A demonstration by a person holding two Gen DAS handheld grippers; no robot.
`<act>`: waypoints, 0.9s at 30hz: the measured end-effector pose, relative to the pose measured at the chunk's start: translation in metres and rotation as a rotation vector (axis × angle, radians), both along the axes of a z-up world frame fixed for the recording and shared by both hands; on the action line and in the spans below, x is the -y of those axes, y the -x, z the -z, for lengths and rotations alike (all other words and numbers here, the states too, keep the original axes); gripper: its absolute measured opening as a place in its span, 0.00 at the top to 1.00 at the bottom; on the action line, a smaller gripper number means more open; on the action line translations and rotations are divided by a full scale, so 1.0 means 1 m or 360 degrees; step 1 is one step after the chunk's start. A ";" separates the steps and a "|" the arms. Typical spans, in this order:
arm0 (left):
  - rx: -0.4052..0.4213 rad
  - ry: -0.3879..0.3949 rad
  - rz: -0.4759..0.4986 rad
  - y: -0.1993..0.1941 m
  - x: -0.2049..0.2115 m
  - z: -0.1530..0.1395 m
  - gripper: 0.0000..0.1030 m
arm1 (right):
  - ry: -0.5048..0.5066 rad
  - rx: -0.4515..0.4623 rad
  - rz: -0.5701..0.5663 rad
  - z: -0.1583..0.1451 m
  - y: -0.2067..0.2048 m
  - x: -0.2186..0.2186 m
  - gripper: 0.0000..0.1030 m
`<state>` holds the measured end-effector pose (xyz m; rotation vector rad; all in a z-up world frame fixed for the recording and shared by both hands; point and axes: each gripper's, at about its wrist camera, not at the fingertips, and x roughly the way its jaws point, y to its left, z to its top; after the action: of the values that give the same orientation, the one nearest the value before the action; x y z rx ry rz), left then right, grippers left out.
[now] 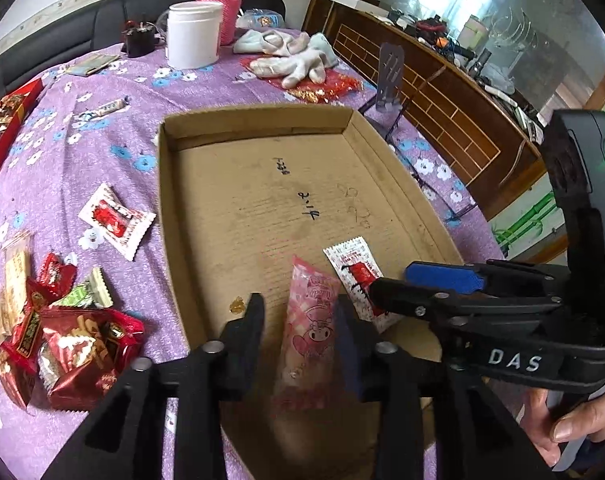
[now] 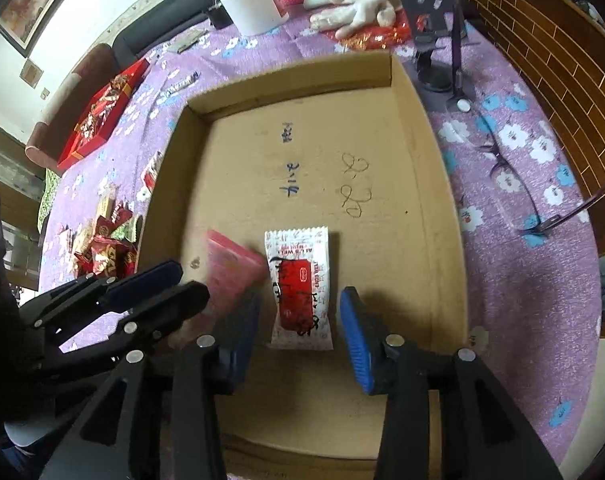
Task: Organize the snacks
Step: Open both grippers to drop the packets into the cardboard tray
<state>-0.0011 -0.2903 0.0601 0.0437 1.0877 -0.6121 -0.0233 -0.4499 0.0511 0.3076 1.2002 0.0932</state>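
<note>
While a purple floral cloth (image 1: 206, 92) covers the bench, a dark wooden cabinet (image 1: 442, 92) with a brick-like panel pattern stands at about 2 o'clock in the left wrist view, and a dark sofa backs the far edge against a pale wall. A shallow cardboard tray (image 1: 170, 208) with low upright walls sits mid-bench, its matte floor marked with handwriting.

Two snacks lie in the tray's near part. The pink packet (image 1: 310, 328), glossy, soft and tube-shaped with a cartoon print, runs its long axis from 6 to 12 o'clock in the left wrist view, tapering toward the far end. The white-and-red sachet (image 2: 300, 288), flat, rectangular and crimped at both ends, lies just beside it, long axis also near 6 to 12 in the right wrist view.

The left gripper (image 1: 300, 320) straddles the pink packet with its jaws parted and gaps showing at the sides. The right gripper (image 2: 298, 332) stands likewise apart around the sachet, blue ribbed pads clear of it.

At 8 o'clock outside the tray, crinkled red foil snacks (image 1: 82, 352) heap together. Far off stand a white plastic tub (image 1: 192, 34), a pink knitted holder (image 1: 224, 4) and white gloves (image 1: 294, 64).
</note>
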 end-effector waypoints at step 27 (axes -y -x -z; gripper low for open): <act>0.0190 0.0286 -0.0208 0.020 -0.127 -0.073 0.54 | -0.0094 0.0191 -0.0060 -0.066 0.003 -0.081 0.56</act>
<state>-0.0211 -0.1637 0.1332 -0.1444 0.9094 -0.5796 -0.0261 -0.3693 0.1174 0.3270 1.0855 0.1777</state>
